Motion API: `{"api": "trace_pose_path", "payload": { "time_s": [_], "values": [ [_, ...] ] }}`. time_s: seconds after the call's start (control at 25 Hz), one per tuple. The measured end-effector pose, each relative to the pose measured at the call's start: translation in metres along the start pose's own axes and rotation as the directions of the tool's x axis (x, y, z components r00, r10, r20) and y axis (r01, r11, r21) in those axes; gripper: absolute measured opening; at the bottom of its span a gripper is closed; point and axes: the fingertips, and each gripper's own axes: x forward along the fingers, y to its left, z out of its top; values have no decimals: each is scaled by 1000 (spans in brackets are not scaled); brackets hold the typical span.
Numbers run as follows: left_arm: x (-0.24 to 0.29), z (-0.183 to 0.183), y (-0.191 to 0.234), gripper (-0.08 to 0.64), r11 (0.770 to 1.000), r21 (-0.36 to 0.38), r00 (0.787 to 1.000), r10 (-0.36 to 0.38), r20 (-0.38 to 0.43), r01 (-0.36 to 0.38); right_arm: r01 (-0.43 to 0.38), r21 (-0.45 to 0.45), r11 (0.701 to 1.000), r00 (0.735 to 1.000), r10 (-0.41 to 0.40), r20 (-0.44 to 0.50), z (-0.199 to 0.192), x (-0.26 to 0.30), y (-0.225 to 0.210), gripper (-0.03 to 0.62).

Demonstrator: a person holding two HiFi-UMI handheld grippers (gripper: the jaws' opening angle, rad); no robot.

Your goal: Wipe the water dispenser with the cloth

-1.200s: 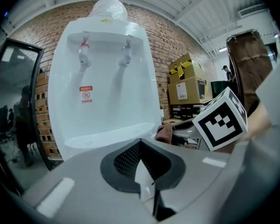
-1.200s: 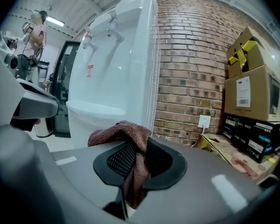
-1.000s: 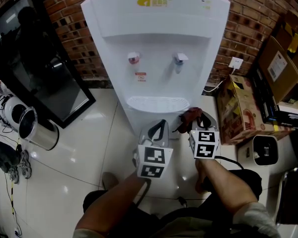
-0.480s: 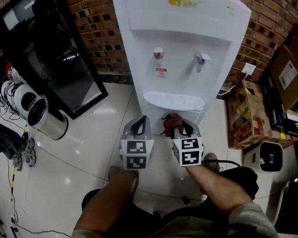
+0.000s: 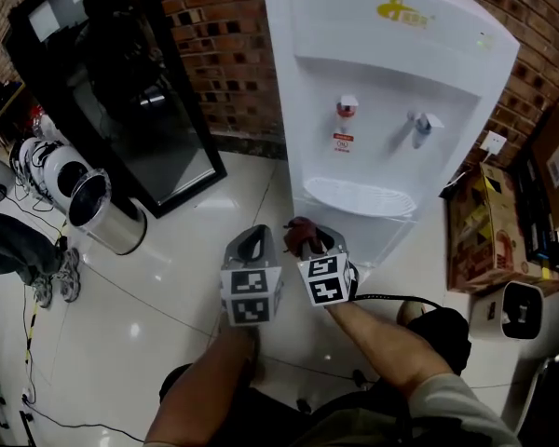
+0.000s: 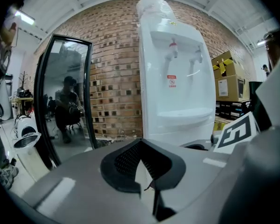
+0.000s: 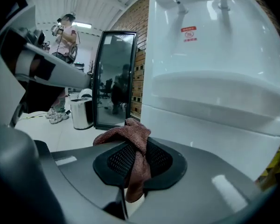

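Note:
The white water dispenser (image 5: 391, 82) stands against the brick wall, with a red and a blue tap above a drip tray (image 5: 359, 196). My right gripper (image 5: 315, 242) is shut on a reddish-brown cloth (image 5: 301, 232), which bunches above the jaws in the right gripper view (image 7: 128, 133). It hangs just off the dispenser's lower front left corner (image 7: 214, 92); I see no contact. My left gripper (image 5: 252, 246) floats beside it on the left, shut with nothing in it (image 6: 141, 146). The dispenser (image 6: 172, 78) is ahead of it and to the right.
A tall black-framed glass panel (image 5: 121, 91) leans on the wall at the left, with a steel bin (image 5: 107, 214) in front of it. Cardboard boxes (image 5: 480, 231) and a small white appliance (image 5: 522, 310) sit to the dispenser's right. A person (image 7: 65, 31) stands far off.
Both grippers have shifted left along the dispenser's front, from before the drip tray to its lower left corner. The cloth has stayed in the right gripper.

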Motion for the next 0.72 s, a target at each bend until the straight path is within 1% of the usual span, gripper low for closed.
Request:
{"api": "trace_pose_path", "payload": {
  "time_s": [0.16, 0.32, 0.52, 0.72],
  "values": [
    [3, 2, -3, 0, 999, -9, 999, -32, 0, 32, 26, -5, 1000, 999, -26, -30, -8, 21, -5, 71],
    [11, 3, -4, 0, 998, 10, 998, -55, -9, 55, 38, -9, 999, 999, -38, -36, -8, 33, -12, 71],
    [22, 1, -13, 0, 996, 27, 997, -79, -24, 79, 30, -16, 999, 999, -31, -40, -10, 28, -17, 71],
    [28, 7, -34, 0, 993, 37, 993, -115, -17, 115, 56, -20, 998, 997, -57, -46, -12, 12, -37, 71]
  ]
}}
